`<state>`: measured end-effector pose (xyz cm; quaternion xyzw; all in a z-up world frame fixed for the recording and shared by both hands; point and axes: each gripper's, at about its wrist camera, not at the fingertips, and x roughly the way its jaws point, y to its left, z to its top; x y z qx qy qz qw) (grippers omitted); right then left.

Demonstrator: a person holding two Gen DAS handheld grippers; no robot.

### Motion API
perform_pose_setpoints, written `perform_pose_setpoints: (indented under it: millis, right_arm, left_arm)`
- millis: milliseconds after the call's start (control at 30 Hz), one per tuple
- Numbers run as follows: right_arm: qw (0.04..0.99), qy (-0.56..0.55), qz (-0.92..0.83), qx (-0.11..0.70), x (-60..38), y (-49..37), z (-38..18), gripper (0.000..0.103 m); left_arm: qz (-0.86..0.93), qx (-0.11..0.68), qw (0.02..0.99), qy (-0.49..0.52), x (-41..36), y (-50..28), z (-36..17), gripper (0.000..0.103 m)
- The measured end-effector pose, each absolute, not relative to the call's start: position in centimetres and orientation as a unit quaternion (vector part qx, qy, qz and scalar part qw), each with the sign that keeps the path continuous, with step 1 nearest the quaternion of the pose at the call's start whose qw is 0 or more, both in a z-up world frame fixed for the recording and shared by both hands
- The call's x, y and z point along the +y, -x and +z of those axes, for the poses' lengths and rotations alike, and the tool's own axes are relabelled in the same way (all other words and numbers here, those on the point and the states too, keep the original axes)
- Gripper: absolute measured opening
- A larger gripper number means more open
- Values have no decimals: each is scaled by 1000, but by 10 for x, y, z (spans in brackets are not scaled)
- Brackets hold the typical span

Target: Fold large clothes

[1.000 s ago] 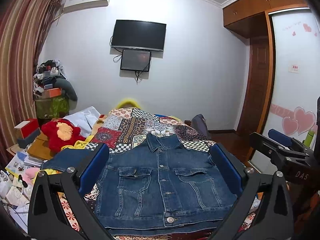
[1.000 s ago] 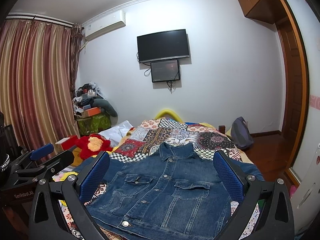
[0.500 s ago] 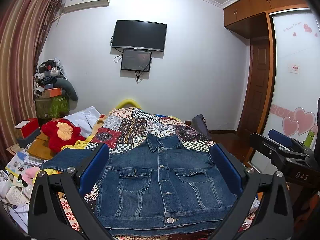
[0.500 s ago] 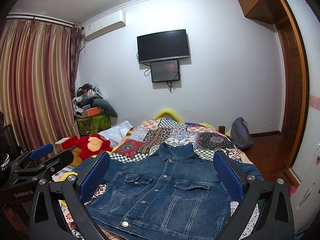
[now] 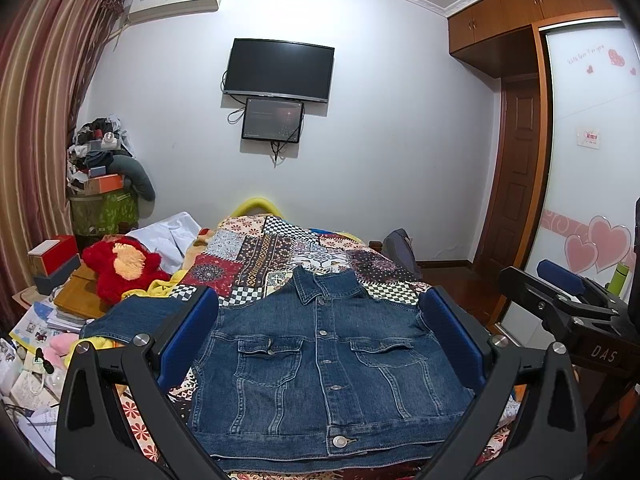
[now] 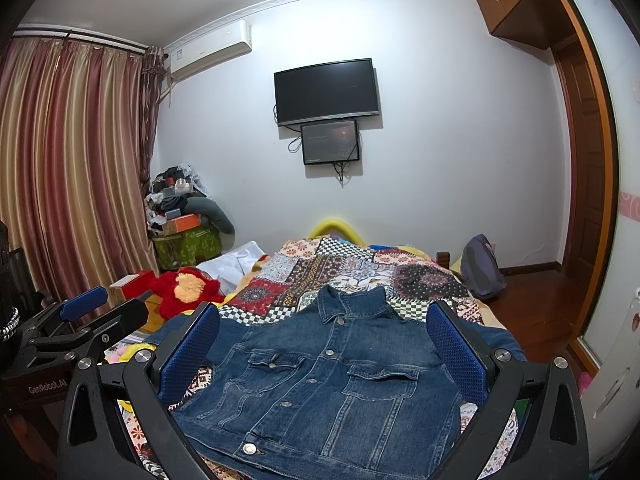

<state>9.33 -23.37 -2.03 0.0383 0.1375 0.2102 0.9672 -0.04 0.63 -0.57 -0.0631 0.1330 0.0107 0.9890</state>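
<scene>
A dark blue denim jacket (image 5: 320,364) lies buttoned and face up on the patchwork bedspread (image 5: 280,252), collar toward the far wall, one sleeve spread out to the left (image 5: 136,316). It also shows in the right wrist view (image 6: 332,380). My left gripper (image 5: 320,340) is open and empty, held above the jacket's near hem. My right gripper (image 6: 328,348) is open and empty, also above the jacket. Each gripper shows at the edge of the other's view: the right one (image 5: 568,304), the left one (image 6: 84,320).
A red plush toy (image 5: 120,268) and white cloth (image 5: 168,236) lie left of the bed. Boxes and papers (image 5: 40,320) crowd the left side. A grey backpack (image 6: 480,268) sits by the bed's right side. A wardrobe (image 5: 592,200) stands at right.
</scene>
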Motion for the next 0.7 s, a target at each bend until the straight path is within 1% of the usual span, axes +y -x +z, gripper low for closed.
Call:
perform_pose_setpoints:
  millis: [367, 700]
  right_arm:
    - [967, -37, 210, 143, -234, -98, -23, 103]
    - [963, -16, 207, 170, -219, -125, -30, 103]
  left_arm:
    - [13, 135, 989, 67, 9, -2, -8, 103]
    - [39, 142, 986, 79, 33, -29, -18, 103]
